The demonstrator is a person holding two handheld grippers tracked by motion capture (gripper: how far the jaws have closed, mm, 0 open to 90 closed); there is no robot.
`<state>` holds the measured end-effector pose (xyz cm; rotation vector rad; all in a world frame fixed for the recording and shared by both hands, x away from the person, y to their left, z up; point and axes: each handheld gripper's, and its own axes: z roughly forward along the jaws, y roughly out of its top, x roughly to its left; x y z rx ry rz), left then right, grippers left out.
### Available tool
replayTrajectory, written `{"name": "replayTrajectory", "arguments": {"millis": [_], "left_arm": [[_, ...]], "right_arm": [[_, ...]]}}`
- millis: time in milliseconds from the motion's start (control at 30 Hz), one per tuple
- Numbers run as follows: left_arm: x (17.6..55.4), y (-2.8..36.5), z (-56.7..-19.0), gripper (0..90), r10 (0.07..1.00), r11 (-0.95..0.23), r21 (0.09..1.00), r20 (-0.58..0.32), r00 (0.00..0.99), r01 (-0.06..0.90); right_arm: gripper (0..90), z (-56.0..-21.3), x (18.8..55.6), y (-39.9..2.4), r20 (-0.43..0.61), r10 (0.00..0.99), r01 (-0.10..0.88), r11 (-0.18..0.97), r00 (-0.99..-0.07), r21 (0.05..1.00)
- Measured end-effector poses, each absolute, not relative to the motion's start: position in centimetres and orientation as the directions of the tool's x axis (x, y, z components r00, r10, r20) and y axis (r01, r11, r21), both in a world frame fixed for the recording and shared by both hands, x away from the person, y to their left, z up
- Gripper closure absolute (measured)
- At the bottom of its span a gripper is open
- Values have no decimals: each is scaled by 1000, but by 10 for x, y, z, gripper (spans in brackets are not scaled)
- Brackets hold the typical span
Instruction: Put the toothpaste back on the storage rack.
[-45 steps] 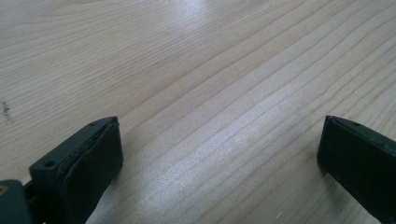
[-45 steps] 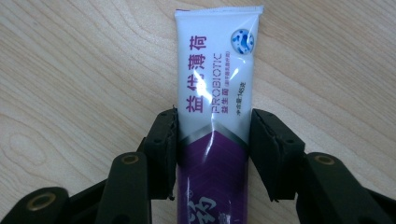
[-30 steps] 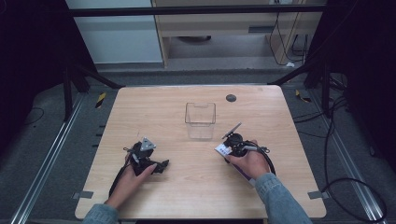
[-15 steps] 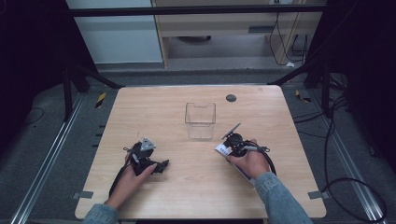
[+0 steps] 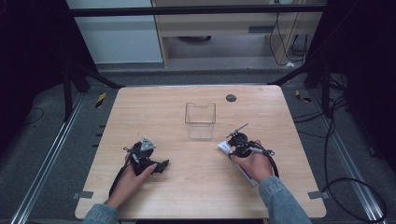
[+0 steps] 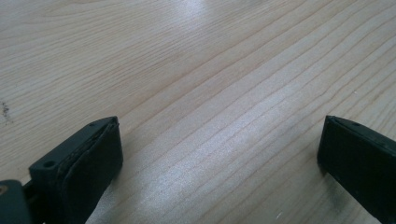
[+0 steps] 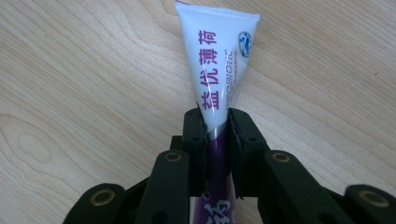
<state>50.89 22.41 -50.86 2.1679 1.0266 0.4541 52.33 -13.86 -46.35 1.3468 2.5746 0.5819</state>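
Note:
A white and purple toothpaste tube with purple print lies low over the wooden table, its flat crimped end pointing away from the camera. My right gripper is shut on the tube's middle. In the high view the right gripper sits right of centre, and the tube's white end pokes out toward a clear plastic box. My left gripper is open wide with only bare wood between its jaws. It rests at the front left of the table, held by a hand.
The clear box stands open-topped in the middle of the table. A small dark disc lies near the far edge behind it. Cables trail from both grippers toward the person. Metal rails and dark floor flank the table.

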Motion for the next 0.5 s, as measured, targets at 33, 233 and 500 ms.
{"name": "replayTrajectory", "arguments": {"millis": [33,233,500], "left_arm": [[509,224,-509,0,779,-453,710,21,627,539],[509,224,-509,0,779,-453,710,21,627,539],[509,224,-509,0,779,-452,710,20,627,539]], "right_arm": [[780,-462,522,-139,27,819,748,510,-574,425],[782,-449,522,-146,53,825,728,463,-562,506],[787,-437,522,-152,61,840,708,413,-540,573]]}}
